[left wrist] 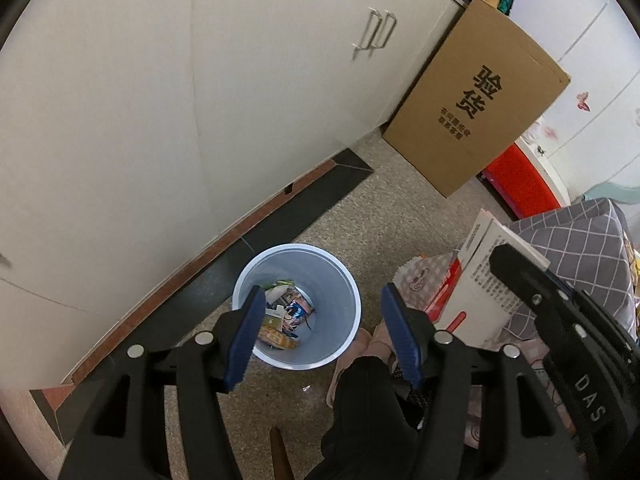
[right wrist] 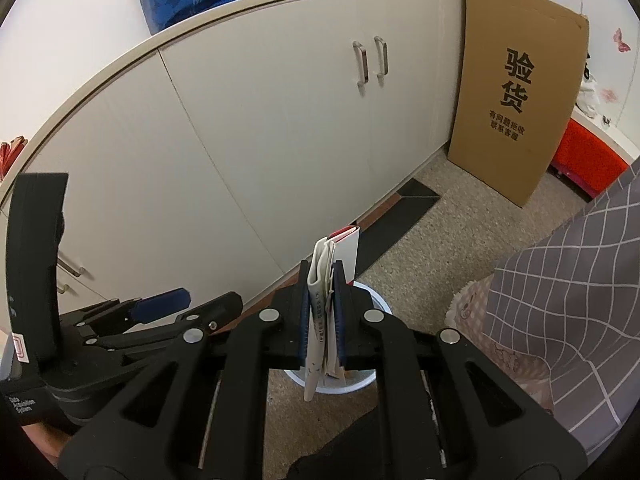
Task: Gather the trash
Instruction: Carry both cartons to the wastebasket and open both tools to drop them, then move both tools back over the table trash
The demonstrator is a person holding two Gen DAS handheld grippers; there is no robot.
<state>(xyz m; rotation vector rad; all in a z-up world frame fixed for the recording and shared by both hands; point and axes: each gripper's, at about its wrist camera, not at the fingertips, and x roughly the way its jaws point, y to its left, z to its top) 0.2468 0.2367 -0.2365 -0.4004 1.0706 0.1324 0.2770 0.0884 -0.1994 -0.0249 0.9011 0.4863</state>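
Note:
My left gripper (left wrist: 324, 320) hangs open over a pale round trash bin (left wrist: 352, 292) on the floor, with nothing between its blue pads. Wrappers and small cartons (left wrist: 286, 316) lie at the bottom of the bin. My right gripper (right wrist: 322, 284) is shut on a bundle of flattened white cartons with a red edge (right wrist: 320, 276), held upright above the bin's rim (right wrist: 378, 300). The same bundle (left wrist: 480, 284) shows at the right of the left wrist view. One blue pad (right wrist: 160, 306) of the left gripper shows at the lower left of the right wrist view.
Cream cabinet doors (left wrist: 200, 100) run along the floor behind the bin. A large cardboard sheet (left wrist: 476, 104) leans on them, with a red stool (left wrist: 524, 184) beside it. A grey checked cover (right wrist: 580, 300) lies on the right. A person's dark-clothed leg (left wrist: 368, 408) and slipper stand beside the bin.

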